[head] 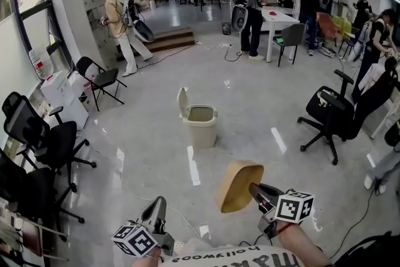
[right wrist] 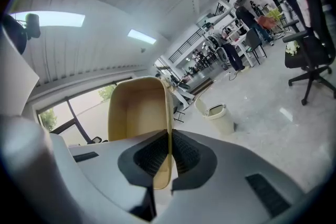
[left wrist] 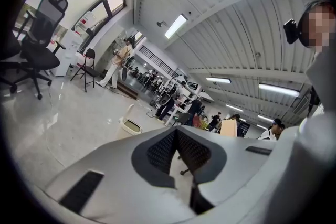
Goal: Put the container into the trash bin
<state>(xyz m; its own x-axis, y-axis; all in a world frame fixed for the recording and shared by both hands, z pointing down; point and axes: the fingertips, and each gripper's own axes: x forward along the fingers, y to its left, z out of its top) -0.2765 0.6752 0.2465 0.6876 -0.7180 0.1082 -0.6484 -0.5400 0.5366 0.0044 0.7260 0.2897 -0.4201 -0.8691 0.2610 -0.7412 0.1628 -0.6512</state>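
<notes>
Container [head: 239, 186] well apart from open bin [head: 201, 132].

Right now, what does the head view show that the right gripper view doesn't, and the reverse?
Head view only: the left gripper and the right gripper's marker cube. Right gripper view only: that gripper's dark pads clamped on one thin side wall of the tan, rounded-rectangular container. Both: the container, and the beige plastic trash bin standing ahead on the floor, lid up.
</notes>
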